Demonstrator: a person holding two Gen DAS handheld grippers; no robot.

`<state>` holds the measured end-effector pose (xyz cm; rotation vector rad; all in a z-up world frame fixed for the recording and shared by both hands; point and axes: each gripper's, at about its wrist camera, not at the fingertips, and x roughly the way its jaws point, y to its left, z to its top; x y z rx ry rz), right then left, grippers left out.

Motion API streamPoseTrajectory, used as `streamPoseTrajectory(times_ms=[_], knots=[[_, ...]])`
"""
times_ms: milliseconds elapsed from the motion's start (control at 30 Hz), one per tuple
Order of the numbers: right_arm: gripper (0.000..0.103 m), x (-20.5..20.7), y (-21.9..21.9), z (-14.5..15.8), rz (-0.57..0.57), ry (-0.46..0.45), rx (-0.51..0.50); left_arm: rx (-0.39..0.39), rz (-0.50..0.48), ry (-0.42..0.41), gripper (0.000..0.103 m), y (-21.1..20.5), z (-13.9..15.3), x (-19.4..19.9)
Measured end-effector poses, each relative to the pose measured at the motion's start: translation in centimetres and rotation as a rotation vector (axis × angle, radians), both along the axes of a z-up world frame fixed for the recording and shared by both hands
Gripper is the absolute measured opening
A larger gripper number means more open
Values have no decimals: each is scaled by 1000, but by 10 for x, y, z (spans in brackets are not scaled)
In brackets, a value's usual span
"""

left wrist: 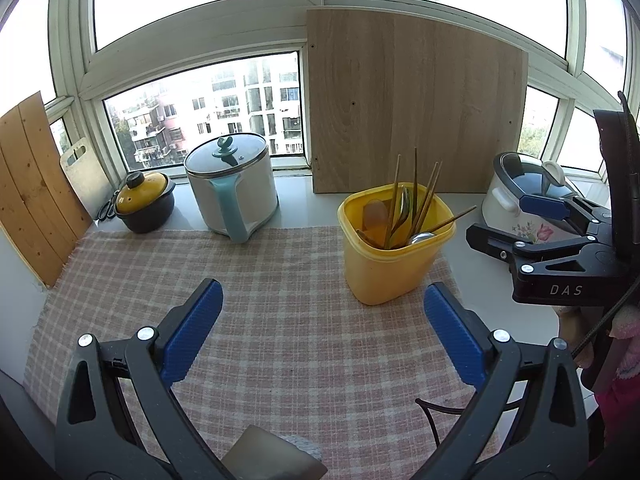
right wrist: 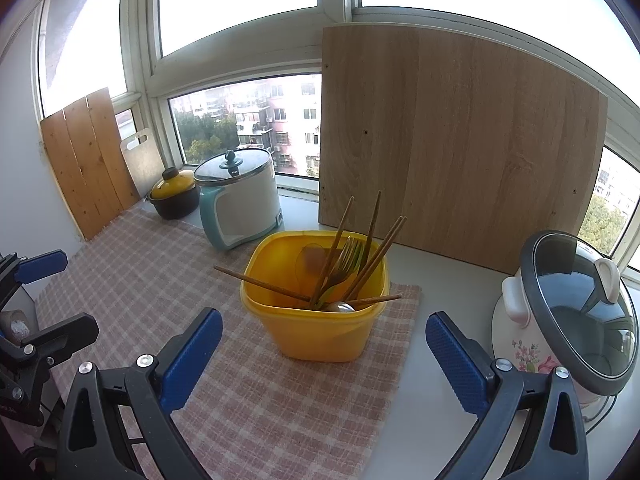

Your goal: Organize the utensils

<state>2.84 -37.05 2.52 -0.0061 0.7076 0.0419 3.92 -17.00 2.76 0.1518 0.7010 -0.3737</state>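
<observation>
Both empty and wide open, right gripper (right wrist: pixel 324 354) nearer the yellow bin (right wrist: pixel 316 320) straight ahead on the cloth (right wrist: pixel 140 276), left gripper (left wrist: pixel 323 328) facing bare cloth, chopsticks (right wrist: pixel 372 256) leaning upright inside.

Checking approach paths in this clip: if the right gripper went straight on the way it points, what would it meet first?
Most likely the yellow container holding the utensils, which sits ahead between the open right gripper fingers. Depth is unclear; aimed downward, it might reach the checked cloth just before it.
</observation>
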Motion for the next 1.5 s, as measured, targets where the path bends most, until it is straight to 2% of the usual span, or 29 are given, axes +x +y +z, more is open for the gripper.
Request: streamPoseTrajectory(times_ms=[1500], knots=[[103,1,5,-5,18,15,-8,18,45,-10,102,1,1,-3]])
